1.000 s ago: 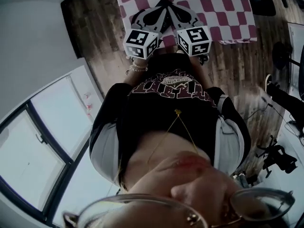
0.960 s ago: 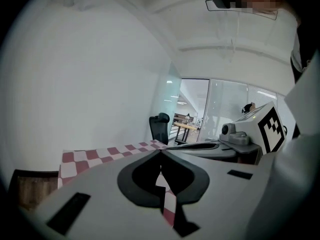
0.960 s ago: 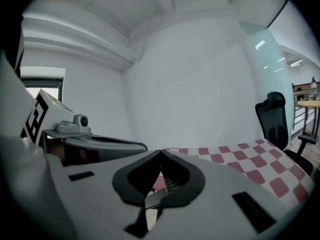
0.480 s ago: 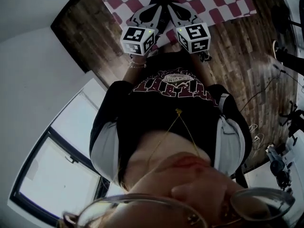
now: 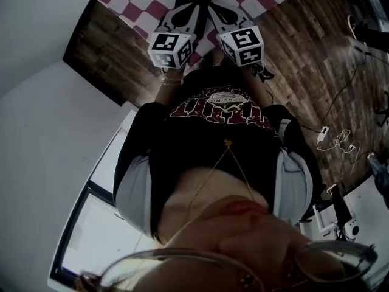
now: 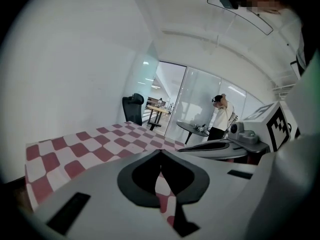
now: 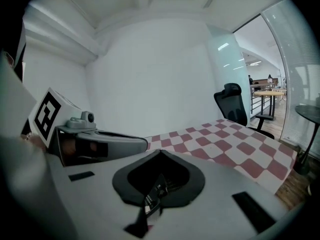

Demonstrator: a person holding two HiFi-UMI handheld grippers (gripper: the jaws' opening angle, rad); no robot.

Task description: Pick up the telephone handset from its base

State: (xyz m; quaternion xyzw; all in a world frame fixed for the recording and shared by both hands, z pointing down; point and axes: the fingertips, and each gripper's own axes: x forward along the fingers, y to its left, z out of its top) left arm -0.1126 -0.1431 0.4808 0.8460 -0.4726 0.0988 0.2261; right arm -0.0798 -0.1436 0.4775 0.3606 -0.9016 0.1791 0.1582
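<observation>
Widest of all is the dark wood-plank floor (image 5: 304,53), with a smooth white wall beside it, and over the table a red-and-white checked tablecloth (image 6: 85,149) lying flat and matte. From the head view, the person's black T-shirt (image 5: 225,132) with its printed chest band fills the middle. Both tools sit side by side above the cloth's near edge: the left gripper (image 6: 160,151), grey hard plastic, has its jaws together at the tip around a spade-shaped window, nothing clamped. The right gripper (image 7: 160,151) is the same, tips meeting, empty. Each carries a white marker cube (image 5: 170,47) with black squares. Further back are a black office chair (image 7: 232,104) and a glass partition (image 6: 200,99). The telephone handset and its base I cannot pick out; only a dark shape with a small white label (image 7: 152,196) shows through the right window. White cables (image 5: 331,139) curl on the planks.
</observation>
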